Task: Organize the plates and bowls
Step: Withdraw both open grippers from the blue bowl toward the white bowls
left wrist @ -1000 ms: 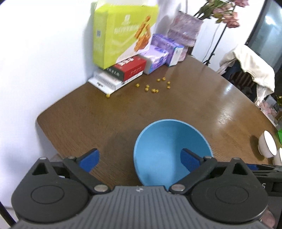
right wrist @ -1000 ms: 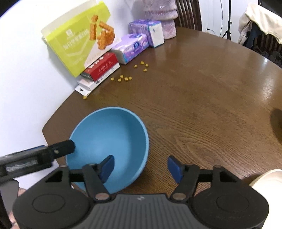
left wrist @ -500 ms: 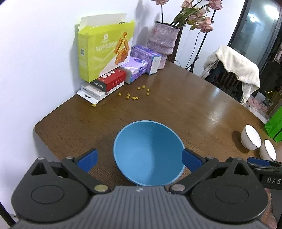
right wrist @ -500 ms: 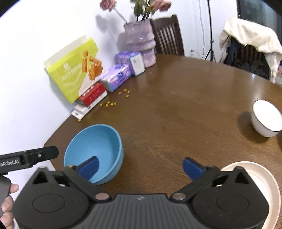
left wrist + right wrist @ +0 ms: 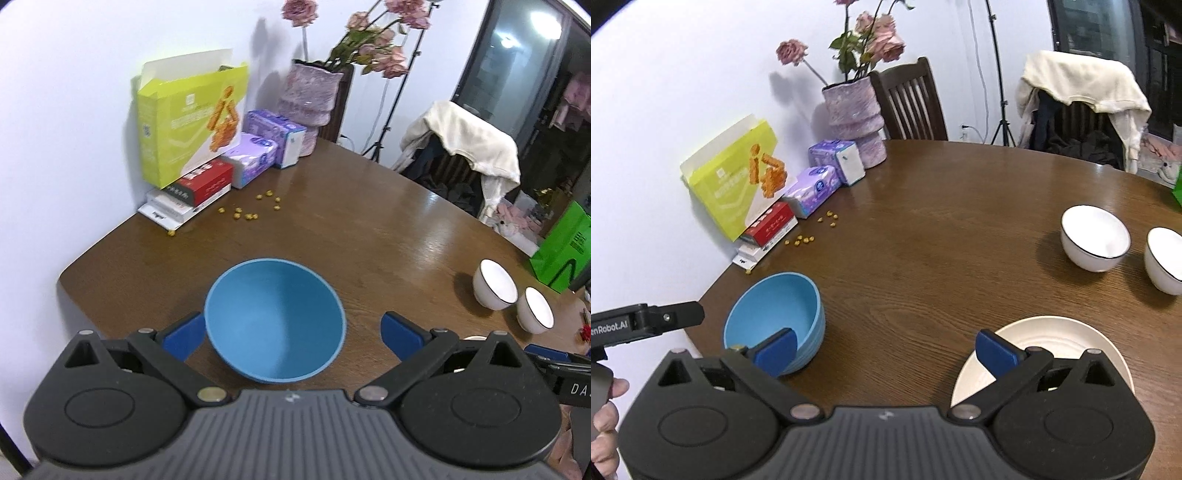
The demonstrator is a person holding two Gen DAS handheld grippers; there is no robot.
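Smooth matte blue bowl point(image 5: 275, 319) upright on wood-grain table point(image 5: 388, 229), below and between spread jaws of left gripper point(image 5: 291, 336), untouched, right gripper point(image 5: 886, 350) gaping, nothing between, bowl by its left finger, glossy cream plate point(image 5: 1067, 339) by its right.

Glossy wood-grain table point(image 5: 942, 229), matt blue bowl point(image 5: 275, 319) (prob. plastic), glazed white bowls point(image 5: 1095, 242).

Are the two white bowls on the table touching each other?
Apart. The right wrist view shows bare wood between the nearer white bowl and the one at the frame's edge; the left wrist view shows the same gap.
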